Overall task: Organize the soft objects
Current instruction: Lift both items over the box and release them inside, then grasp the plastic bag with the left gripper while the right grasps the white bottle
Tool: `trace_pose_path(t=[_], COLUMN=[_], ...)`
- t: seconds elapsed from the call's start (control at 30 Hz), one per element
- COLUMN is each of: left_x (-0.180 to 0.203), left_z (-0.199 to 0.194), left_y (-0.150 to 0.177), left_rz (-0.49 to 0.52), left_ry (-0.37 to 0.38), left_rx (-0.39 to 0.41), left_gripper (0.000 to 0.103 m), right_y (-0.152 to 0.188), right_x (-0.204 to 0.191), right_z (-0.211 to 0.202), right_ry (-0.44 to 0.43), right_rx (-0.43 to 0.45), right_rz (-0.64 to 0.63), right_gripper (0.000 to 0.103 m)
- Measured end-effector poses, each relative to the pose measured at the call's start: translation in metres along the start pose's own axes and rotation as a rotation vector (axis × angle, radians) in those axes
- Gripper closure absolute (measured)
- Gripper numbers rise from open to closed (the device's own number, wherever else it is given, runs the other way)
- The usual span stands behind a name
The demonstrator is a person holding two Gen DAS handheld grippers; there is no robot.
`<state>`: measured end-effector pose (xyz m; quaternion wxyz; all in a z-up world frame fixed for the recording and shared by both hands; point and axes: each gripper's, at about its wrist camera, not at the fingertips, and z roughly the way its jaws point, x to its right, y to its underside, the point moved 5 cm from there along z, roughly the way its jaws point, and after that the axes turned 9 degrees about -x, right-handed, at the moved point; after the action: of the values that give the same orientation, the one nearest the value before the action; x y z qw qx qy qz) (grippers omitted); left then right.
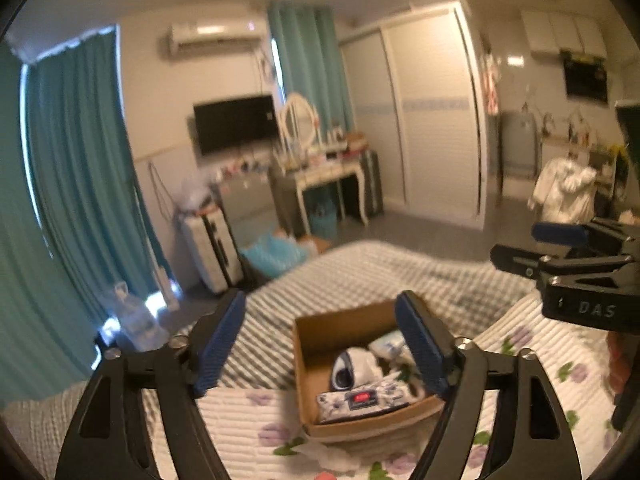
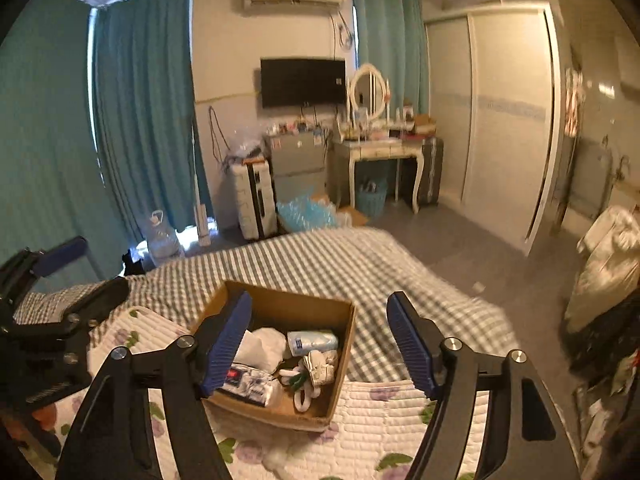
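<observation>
An open cardboard box [image 1: 320, 332] [image 2: 344, 320] sits on the bed and holds several soft items: a floral tissue pack [image 1: 362, 400] [image 2: 250, 386], a blue-white pack [image 1: 390, 344] [image 2: 312, 341], white cloth [image 2: 260, 344], a rolled white-and-dark piece [image 1: 352, 366] and small white socks [image 2: 320, 364]. My left gripper [image 1: 320, 344] is open and empty above the box. My right gripper [image 2: 318, 344] is open and empty, also over the box. Each gripper shows at the edge of the other's view, the right one [image 1: 532, 248] and the left one [image 2: 90, 268].
The box rests where a floral quilt [image 1: 248, 420] [image 2: 380, 412] meets a grey checked bedspread [image 1: 360, 272] [image 2: 320, 260]. A white crumpled item [image 1: 328, 450] [image 2: 276, 456] lies on the quilt before the box. Suitcase, dressing table, wardrobe and teal curtains stand beyond the bed.
</observation>
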<state>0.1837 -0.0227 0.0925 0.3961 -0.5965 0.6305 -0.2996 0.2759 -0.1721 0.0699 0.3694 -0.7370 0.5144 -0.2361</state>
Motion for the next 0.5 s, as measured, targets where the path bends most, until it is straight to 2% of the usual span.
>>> trace_pose_path(t=[0.03, 0.1, 0.17, 0.27, 0.37, 0.43, 0.5], left_x=[-0.002, -0.009, -0.013, -0.016, -0.021, -0.022, -0.024], left_z=[-0.015, -0.037, -0.049, -0.058, -0.048, -0.032, -0.013], left_y=[0.0, 0.002, 0.009, 0.024, 0.044, 0.06, 0.077], left_rz=[-0.009, -0.029, -0.034, -0.049, -0.059, -0.066, -0.081], left_ry=[0.002, -0.009, 0.022, 0.028, 0.018, 0.049, 0.049], left_rx=[0.02, 0.046, 0.047, 0.045, 0.009, -0.042, -0.101], left_gripper=[0.015, 0.015, 0.015, 0.015, 0.015, 0.015, 0.015], right_y=[0.0, 0.004, 0.009, 0.026, 0.051, 0.069, 0.086], right_x=[-0.003, -0.011, -0.018, -0.031, -0.043, -0.048, -0.05], right_z=[-0.015, -0.037, -0.054, -0.066, -0.052, -0.036, -0.013], right_ry=[0.001, 0.003, 0.002, -0.015, -0.034, -0.033, -0.032], right_rx=[0.01, 0.017, 0.032, 0.026, -0.02, -0.052, -0.094], right_rz=[-0.008, -0.025, -0.038, -0.051, -0.055, -0.059, -0.058], right_gripper=[0.026, 0.013, 0.007, 0.006, 0.006, 0.006, 0.006])
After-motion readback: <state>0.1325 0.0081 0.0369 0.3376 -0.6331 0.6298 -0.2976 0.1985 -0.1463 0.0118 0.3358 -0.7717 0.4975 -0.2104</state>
